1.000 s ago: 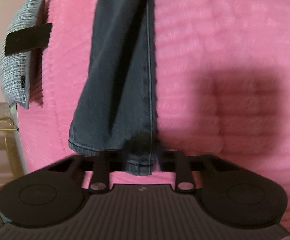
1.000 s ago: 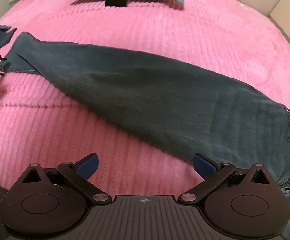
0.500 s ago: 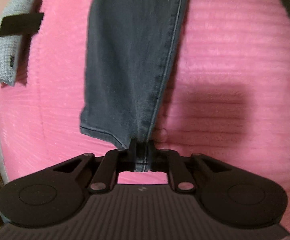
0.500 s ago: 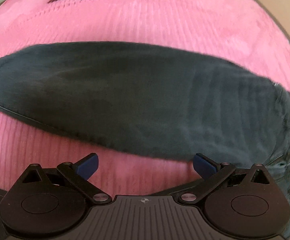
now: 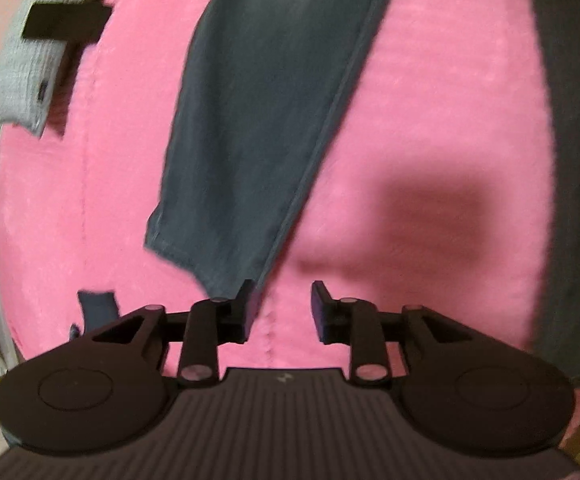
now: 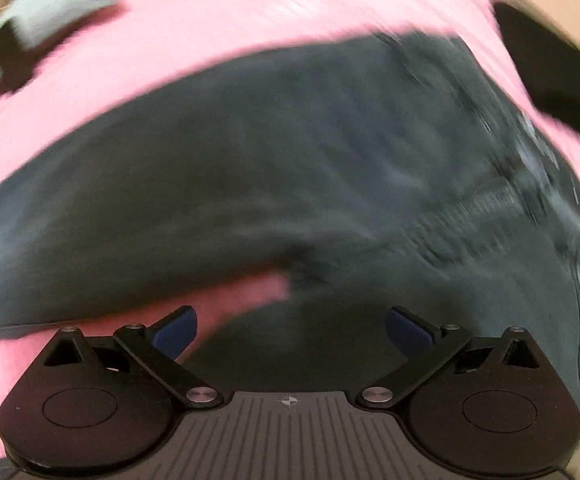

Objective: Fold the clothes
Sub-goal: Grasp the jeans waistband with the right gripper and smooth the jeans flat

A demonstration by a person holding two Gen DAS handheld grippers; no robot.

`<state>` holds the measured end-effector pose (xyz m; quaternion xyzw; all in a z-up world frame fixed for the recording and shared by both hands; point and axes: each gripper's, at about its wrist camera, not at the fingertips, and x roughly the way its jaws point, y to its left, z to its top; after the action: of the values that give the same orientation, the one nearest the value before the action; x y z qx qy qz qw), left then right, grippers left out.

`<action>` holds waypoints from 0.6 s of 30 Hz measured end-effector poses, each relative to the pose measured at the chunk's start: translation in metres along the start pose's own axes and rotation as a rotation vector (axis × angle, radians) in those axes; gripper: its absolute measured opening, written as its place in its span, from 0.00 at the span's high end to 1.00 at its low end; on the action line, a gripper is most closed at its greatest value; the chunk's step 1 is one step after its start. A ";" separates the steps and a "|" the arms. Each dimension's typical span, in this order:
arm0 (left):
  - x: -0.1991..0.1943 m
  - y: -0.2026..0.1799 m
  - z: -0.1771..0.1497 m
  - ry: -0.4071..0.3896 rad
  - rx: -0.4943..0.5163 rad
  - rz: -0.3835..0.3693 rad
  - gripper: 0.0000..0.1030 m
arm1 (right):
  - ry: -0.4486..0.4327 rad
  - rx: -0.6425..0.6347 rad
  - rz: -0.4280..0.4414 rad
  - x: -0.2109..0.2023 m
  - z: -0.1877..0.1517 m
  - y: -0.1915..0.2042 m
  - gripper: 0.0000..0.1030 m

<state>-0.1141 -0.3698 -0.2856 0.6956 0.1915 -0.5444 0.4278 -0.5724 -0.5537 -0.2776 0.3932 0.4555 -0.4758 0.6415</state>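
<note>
Both your grippers, left (image 5: 279,306) and right (image 6: 292,330), gape empty; jeans (image 5: 265,120) are heavy, floppy—pinch the hem.

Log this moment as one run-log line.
left gripper: open, off jeans hem | right gripper: open, over jeans | jeans flat on pink blanket | view blurred

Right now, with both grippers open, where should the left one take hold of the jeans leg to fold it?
Grip the hem corner of the jeans beside the left gripper, coming in low along the pink blanket. The leg lies flat, and only that free cuff edge gives the open jaws something to close on.
</note>
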 end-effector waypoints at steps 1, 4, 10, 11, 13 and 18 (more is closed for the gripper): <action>-0.007 -0.002 0.009 -0.007 0.001 -0.006 0.71 | 0.018 0.028 0.001 0.000 -0.001 -0.010 0.00; -0.030 -0.006 0.037 -0.028 -0.033 -0.027 0.71 | 0.028 0.060 0.025 -0.015 -0.009 -0.028 0.00; -0.086 -0.003 0.100 -0.101 -0.157 -0.072 0.62 | 0.061 0.145 0.045 -0.051 -0.033 -0.069 0.00; -0.095 -0.004 0.110 -0.122 -0.166 -0.078 0.61 | 0.059 0.156 0.047 -0.058 -0.035 -0.078 0.00; -0.110 -0.004 0.129 -0.162 -0.171 -0.093 0.59 | 0.040 0.169 0.041 -0.073 -0.038 -0.093 0.00; -0.136 -0.023 0.171 -0.287 -0.091 -0.106 0.55 | -0.037 0.202 0.006 -0.110 -0.038 -0.124 0.00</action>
<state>-0.2782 -0.4667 -0.1759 0.5793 0.1893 -0.6508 0.4527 -0.7152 -0.5203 -0.1911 0.4481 0.3921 -0.5247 0.6084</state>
